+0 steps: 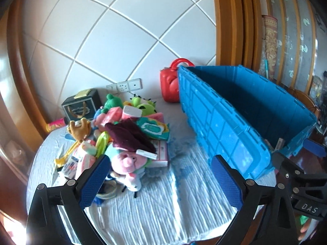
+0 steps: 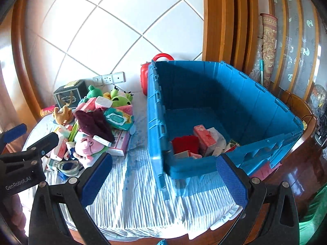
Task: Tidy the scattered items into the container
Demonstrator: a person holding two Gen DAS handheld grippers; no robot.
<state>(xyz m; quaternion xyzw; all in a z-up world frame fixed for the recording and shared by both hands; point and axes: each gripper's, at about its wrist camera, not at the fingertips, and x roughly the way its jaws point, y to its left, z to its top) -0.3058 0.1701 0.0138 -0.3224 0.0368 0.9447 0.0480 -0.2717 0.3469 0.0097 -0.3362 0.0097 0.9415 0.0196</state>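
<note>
Above the cloth-covered surface (image 2: pixel 143 204), both the left gripper (image 1: pixel 161 181) and the right gripper (image 2: pixel 164 180) spread their fingers wide, empty; the blue container (image 2: pixel 224 106) runs lengthwise away toward the wall.

A bed covered with a white ribbed cloth (image 2: pixel 141 204) fills the lower middle of both views. On it, at the left, lies a heap of scattered items (image 2: pixel 96 126): plush toys, tissue packs, a wipes pack and a dark maroon cloth. A black box (image 2: pixel 70 97) stands at the upper left of the heap, near the wall. At the right sits the open blue container (image 2: pixel 156 134), well apart from the heap, with a red case (image 2: pixel 144 79) behind its far left corner.
</note>
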